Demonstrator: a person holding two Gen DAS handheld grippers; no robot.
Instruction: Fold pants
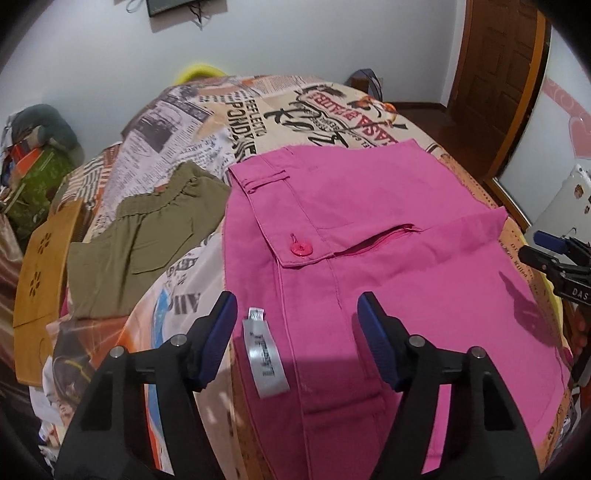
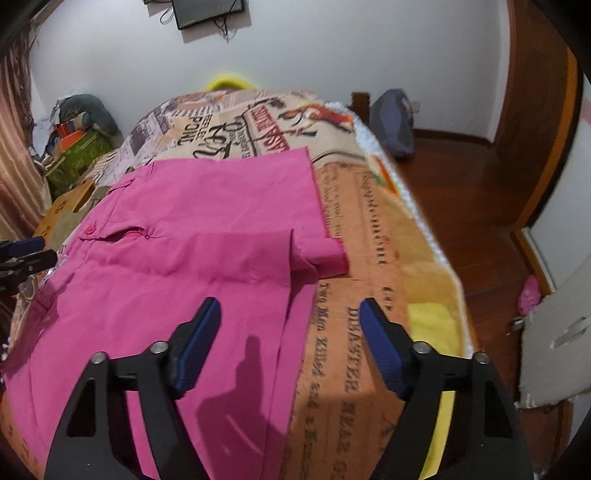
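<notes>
Two grippers, both with jaws spread wide and gripping nothing: left gripper [image 1: 297, 314] poised above the near waist edge of the pink pants [image 1: 388, 236], right gripper [image 2: 290, 317] poised above the pants' [image 2: 192, 258] right border where pink cloth meets bedspread. Pink pants laid flat on the bed, partly folded, waistband toward the left, pink button [image 1: 301, 248] fastened on the flap, zipper [image 1: 373, 242] gaping slightly beside it. White label [image 1: 264, 354] turned out at the near waist edge between the left fingers, its print too blurred to read. Newspaper-print bedspread [image 1: 207, 122] underneath, covered in headlines: "DISASTER" and "Two Men Killed" legible near the right fingers in the right wrist view, "REFLECTIO" and "POND" upside down farther back, the rest too small or warped to make out. "DAS" in white letters on the right gripper's black body at the right edge of the left wrist view. Olive-green pants [image 1: 147, 243] folded just left of the pink pair, touching its edge or nearly so. Wooden board [image 1: 44, 266] with flower cut-outs at the bed's left side. Beyond the bed, plain white wall [image 2: 314, 48] with a dark screen [image 2: 210, 14] and dangling cables, brown wooden door [image 1: 502, 74] on the right, reddish wood floor [image 2: 480, 192], heap of clutter [image 2: 74, 129] in the left corner, dark bag [image 2: 393, 122] on the floor.
</notes>
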